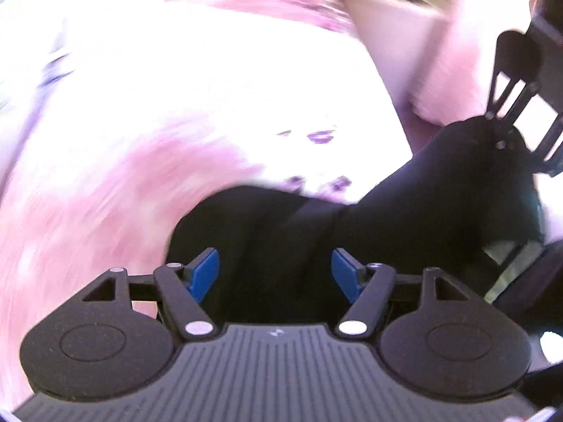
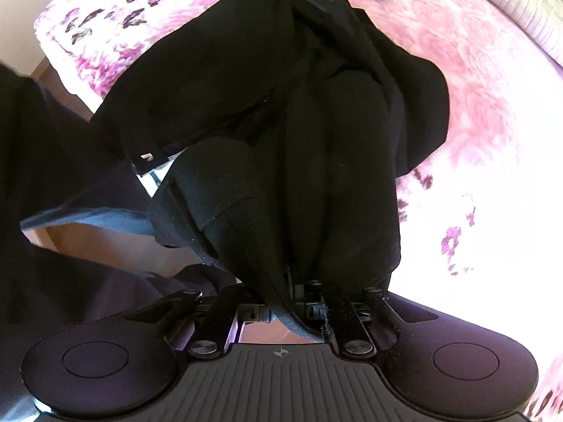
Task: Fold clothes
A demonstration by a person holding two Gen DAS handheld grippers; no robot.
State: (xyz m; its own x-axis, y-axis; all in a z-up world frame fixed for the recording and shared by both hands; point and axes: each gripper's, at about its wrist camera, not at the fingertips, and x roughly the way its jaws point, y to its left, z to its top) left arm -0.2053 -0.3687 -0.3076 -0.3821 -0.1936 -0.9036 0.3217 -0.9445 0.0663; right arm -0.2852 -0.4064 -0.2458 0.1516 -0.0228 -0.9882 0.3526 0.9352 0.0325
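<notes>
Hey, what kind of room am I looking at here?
Probably a bedroom. A pink flowered bedspread covers a bed, with what looks like a wooden floor beside it, and a black garment hangs from the right gripper above the bed.

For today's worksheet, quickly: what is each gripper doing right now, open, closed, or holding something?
Left gripper: open, holding nothing.
Right gripper: closed on the black garment.
</notes>
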